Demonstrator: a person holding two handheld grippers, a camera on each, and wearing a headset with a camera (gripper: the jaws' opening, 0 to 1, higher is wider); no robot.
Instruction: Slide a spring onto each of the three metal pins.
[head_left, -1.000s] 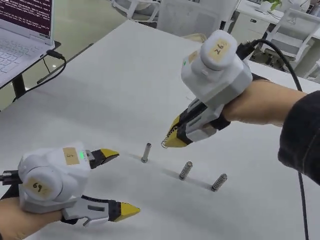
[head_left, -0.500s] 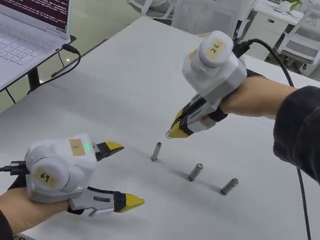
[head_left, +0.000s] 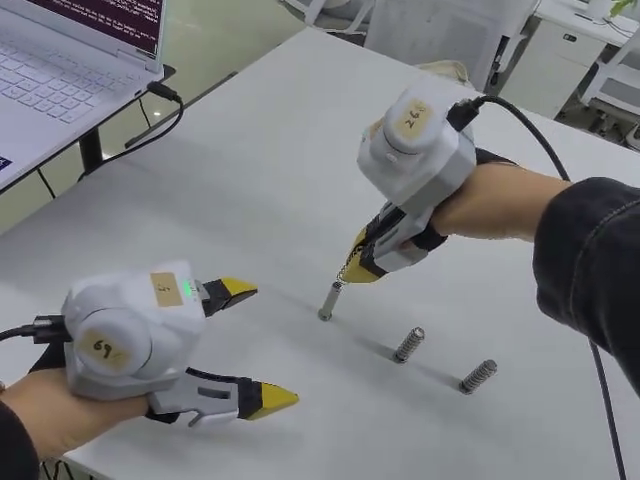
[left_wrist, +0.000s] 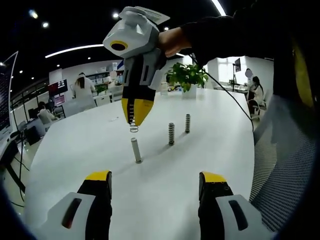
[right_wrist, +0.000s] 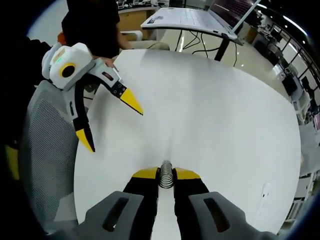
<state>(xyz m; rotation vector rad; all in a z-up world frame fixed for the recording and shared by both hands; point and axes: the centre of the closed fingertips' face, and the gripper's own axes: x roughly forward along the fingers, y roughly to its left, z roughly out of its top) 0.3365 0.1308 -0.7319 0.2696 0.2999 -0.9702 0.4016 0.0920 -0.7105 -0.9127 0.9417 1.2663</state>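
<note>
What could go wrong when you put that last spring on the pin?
The spring dangles from the right gripper just above the bare pin, so it might miss the top and slide down beside it. It is pinched only between the tips, so it could slip or bend.

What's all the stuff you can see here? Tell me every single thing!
table: one, white, under everything.
laptop: one, silver, beside the table's far left.
bare pin: one, silver, standing mid-table.
pins with springs: two, silver, lined up beside the bare pin.
loose spring: one, silver, just above the bare pin.
plant: one, green, table's far end.
left claw: one, white, yellow-tipped, open, near edge.
right claw: one, same colours, shut on loose spring.
hands: two, holding the claws.
</note>
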